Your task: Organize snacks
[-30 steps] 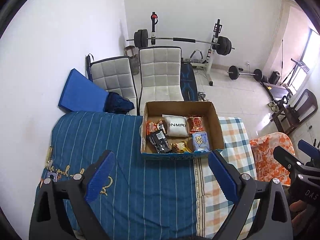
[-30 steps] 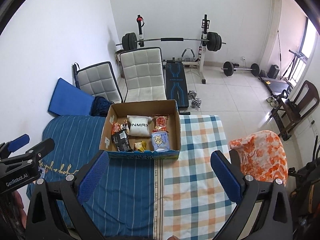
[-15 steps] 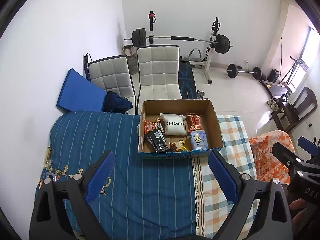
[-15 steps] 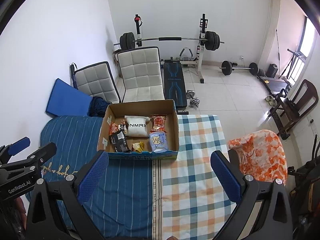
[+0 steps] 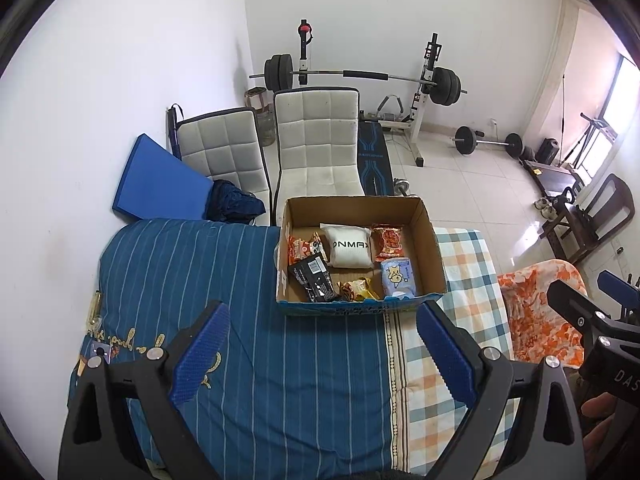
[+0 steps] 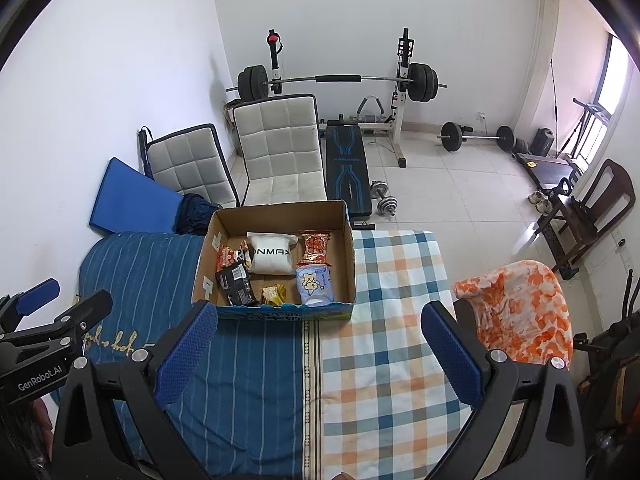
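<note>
A shallow cardboard box rests on the cloth-covered table, holding several snack packs: a white pouch, a red pack, a pale blue pack, a black pack, an orange pack and a small yellow one. My left gripper hovers open above the blue striped cloth, short of the box. My right gripper is open too, held above the seam between the cloths. Both hold nothing.
The table wears a blue striped cloth and a checked cloth. An orange floral cover lies at its right. Two white padded chairs, a blue mat and a weight bench with a barbell stand beyond.
Both grippers have drawn slightly back and up, so the box sits a little farther off in each view. Nothing was picked up.
</note>
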The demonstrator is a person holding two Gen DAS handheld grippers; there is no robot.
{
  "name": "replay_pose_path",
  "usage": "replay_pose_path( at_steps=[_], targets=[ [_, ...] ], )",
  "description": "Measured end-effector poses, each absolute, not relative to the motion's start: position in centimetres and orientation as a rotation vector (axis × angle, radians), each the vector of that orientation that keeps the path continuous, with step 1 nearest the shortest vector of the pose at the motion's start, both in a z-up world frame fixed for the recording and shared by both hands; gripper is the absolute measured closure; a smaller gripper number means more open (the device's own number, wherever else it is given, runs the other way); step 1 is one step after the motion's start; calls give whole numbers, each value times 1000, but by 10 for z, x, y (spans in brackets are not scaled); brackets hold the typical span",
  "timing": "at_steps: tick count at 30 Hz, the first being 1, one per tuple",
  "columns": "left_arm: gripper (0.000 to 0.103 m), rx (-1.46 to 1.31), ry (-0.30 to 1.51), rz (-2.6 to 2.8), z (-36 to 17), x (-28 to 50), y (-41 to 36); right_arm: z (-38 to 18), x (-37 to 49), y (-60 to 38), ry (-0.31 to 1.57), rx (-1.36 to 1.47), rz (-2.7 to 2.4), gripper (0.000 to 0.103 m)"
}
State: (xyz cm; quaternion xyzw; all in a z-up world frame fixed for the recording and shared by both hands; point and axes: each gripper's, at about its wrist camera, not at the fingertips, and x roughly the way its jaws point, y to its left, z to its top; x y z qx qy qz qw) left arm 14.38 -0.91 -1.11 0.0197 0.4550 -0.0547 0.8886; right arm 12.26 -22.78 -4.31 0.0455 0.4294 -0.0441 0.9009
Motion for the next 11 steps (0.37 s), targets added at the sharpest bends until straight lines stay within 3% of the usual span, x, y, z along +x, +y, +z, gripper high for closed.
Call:
replay_pose_path(
  at_steps=[11],
  targets=[
    [7,40,955,-116,-14,143,-11,-43,123,-227,887,89,-93,0]
  ],
)
